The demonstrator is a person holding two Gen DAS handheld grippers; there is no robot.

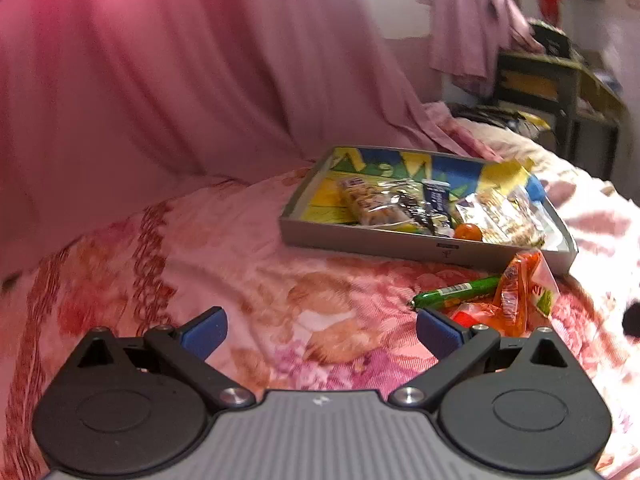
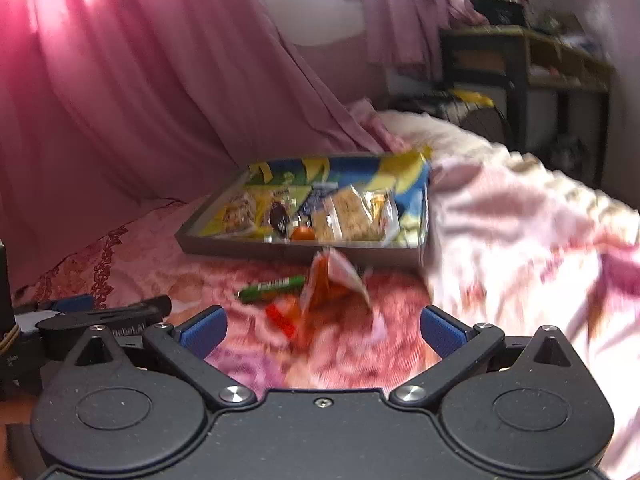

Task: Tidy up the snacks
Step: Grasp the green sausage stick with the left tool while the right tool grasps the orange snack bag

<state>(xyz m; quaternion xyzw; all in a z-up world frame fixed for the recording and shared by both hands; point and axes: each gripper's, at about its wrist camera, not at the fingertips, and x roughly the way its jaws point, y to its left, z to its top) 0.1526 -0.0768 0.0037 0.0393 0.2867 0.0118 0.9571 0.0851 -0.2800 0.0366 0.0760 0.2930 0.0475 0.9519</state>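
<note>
1. Snacks in clear wrappers [image 1: 400, 204] and a small orange ball [image 1: 468, 232] lie inside a grey tray [image 1: 360, 240] on the floral bedspread [image 1: 240, 272].
2. Just in front of the tray, a green stick pack [image 1: 456, 291] and orange packets [image 1: 516, 296] lie loose.
3. Left gripper [image 1: 320, 334] and right gripper [image 2: 322, 332] both hover spread wide, holding nothing.
4. Pink curtains [image 1: 180, 72] hang behind.

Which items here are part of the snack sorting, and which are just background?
Job items:
tray with wrapped snacks and a small orange ball
green stick on the bed
orange packet on the bed
left tool, right tool, both open

Lying about:
pink curtain
floral bedspread
shelf
</note>
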